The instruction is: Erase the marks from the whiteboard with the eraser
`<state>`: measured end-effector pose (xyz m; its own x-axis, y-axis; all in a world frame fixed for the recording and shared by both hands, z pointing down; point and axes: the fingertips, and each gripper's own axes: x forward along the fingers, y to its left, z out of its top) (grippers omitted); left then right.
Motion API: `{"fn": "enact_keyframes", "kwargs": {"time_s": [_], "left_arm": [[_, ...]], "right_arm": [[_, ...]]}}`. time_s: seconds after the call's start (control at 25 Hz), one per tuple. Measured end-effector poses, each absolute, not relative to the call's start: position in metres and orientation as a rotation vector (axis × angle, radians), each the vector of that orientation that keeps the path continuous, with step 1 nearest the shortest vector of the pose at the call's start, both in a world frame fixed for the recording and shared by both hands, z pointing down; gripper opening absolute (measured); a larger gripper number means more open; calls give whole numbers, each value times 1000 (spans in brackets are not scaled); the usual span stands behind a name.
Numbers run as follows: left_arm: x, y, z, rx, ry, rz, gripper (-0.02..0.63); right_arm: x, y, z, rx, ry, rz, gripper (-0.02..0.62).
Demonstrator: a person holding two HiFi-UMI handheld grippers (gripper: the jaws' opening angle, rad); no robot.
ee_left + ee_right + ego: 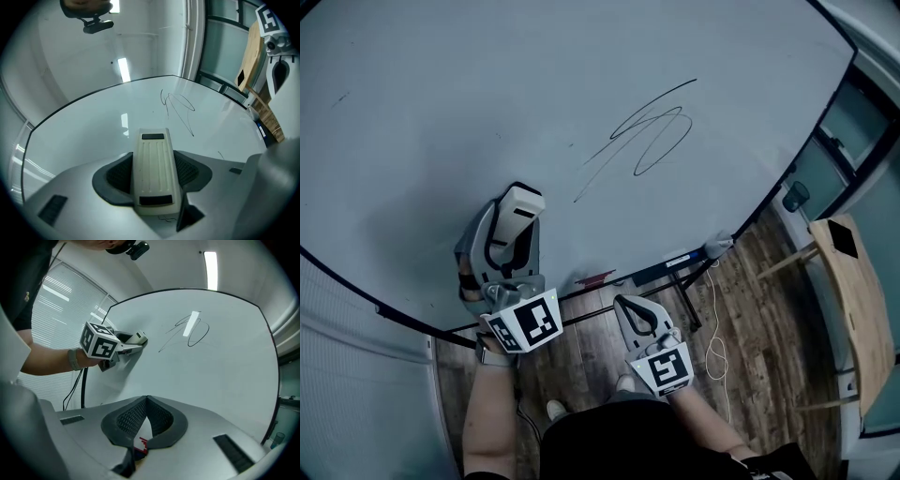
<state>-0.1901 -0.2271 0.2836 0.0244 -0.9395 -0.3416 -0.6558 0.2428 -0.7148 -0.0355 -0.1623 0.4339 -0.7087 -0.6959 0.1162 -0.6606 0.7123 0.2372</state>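
Note:
The whiteboard (487, 103) carries a black scribble (649, 139) at its upper right; the same scribble (177, 107) shows ahead in the left gripper view. My left gripper (512, 225) is shut on a white eraser (519, 208), which rests at the board's lower left, well away from the marks. The ribbed eraser (155, 169) sits between the jaws of that gripper (155, 161). My right gripper (636, 311) hangs below the board's edge, shut and empty, its tips touching (146, 401). From it I see the left gripper (115, 347) and the scribble (188, 332).
A tray along the board's lower edge holds a marker (677, 262) and a small red item (596, 278). A wooden table (861, 300) and a dark cup (795, 195) stand at the right. A white cable (713, 345) lies on the wood floor. Window blinds (356, 375) are at the left.

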Motion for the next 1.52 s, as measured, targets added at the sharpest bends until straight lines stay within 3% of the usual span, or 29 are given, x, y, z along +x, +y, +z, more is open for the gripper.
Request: {"fn": "enact_keyframes", "kwargs": {"time_s": [0.48,1.32,1.52], "left_arm": [[-155,-245,248,-1510,1778,-380,265],[36,-341,131,-1462,1538,-422,265],[51,-343,121,-1462,1520,-414,265]], "right_arm": [[10,-185,432,1102,-2717,-271,26],[164,-231,390,1388,-2695,-286,26],[178,-229,395,1461,-2691,-221,26]]}}
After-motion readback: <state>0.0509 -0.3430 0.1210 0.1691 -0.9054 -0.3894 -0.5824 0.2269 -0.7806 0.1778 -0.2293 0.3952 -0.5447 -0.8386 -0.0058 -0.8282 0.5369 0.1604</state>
